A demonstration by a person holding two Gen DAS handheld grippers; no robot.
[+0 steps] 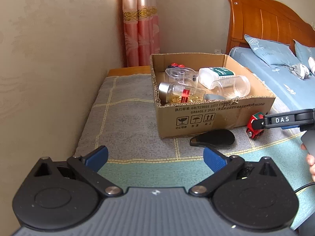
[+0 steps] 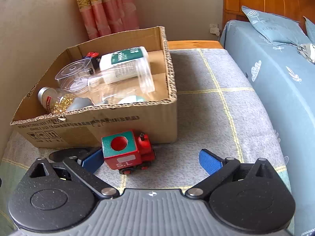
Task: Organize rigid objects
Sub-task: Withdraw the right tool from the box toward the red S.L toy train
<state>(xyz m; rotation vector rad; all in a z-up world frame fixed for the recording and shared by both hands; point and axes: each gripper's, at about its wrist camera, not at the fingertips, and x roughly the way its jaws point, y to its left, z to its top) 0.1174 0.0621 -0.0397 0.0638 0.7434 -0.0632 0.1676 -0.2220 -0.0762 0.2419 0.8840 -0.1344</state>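
We hold the right gripper [image 2: 151, 160] spread wide around the red toy train [image 2: 129, 154], which sits on the grey checked blanket [image 2: 206, 108] just in front of the cardboard box [image 2: 94, 125], its left pad touching the train. Our left gripper [image 1: 155, 160] hangs released above the blanket's near edge. A flat black object [image 1: 213, 138] lies beside the box's front wall. Jars and bottles fill the box.

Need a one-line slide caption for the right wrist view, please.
Open right gripper closing in on a red toy train lying on the blanket in front of the cardboard box.
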